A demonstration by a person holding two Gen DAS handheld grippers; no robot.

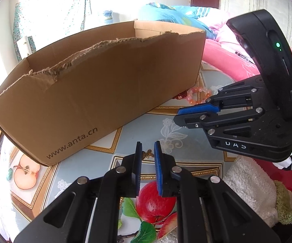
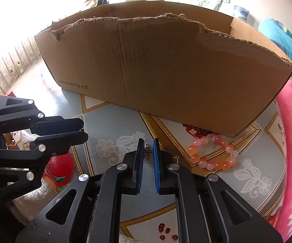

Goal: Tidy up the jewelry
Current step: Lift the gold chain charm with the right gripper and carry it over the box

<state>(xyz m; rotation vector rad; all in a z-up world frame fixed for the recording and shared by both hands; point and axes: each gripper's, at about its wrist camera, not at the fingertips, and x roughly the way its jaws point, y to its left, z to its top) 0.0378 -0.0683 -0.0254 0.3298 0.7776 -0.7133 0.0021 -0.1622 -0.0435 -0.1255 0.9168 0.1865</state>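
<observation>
The right hand-held gripper (image 2: 147,141) has its jaws narrowly parted over a small metal chain (image 2: 147,154) lying on the table (image 2: 113,121); the pads do not appear to pinch it, so the pickup seems in hand. The left hand-held gripper (image 1: 147,144), also nearly closed, holds nothing. A beaded bracelet (image 2: 214,154) lies near the cardboard box (image 2: 166,70). Next, close on the chain, then lift it over the torn wall.
</observation>
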